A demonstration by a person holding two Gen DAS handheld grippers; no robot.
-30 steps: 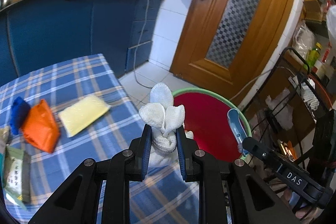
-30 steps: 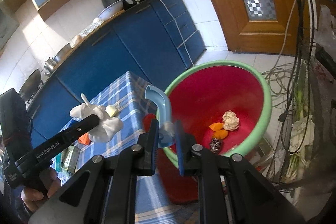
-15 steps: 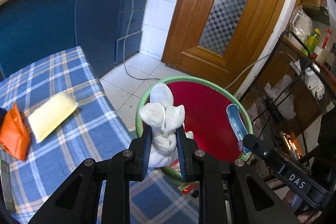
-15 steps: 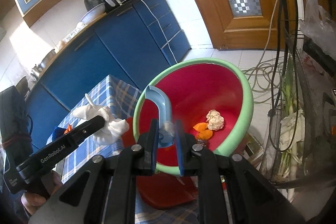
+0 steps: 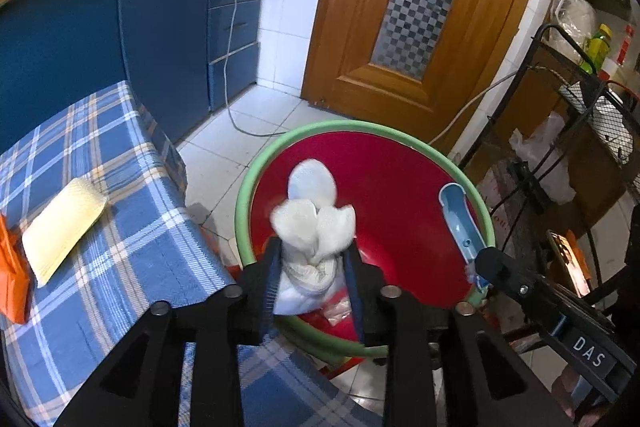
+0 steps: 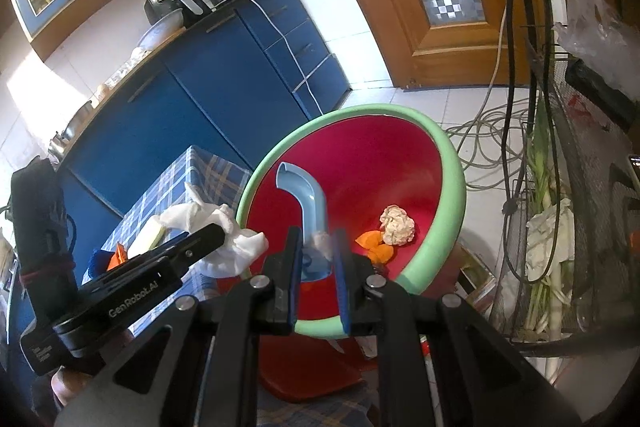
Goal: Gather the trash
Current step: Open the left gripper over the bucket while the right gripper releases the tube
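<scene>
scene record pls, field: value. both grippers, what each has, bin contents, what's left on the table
left gripper: jaws opening, knotted white bag between them, over the basin
right gripper: shut on blue plastic scoop handle, over the basin
bin: red basin with green rim
in bin: crumpled paper ball, orange peel
table: blue plaid cloth
left on table: yellow sponge, orange packet

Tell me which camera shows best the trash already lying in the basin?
The right wrist view: a crumpled paper ball and orange peel lie inside the basin. In the left wrist view, the tissue wad hides them.
</scene>
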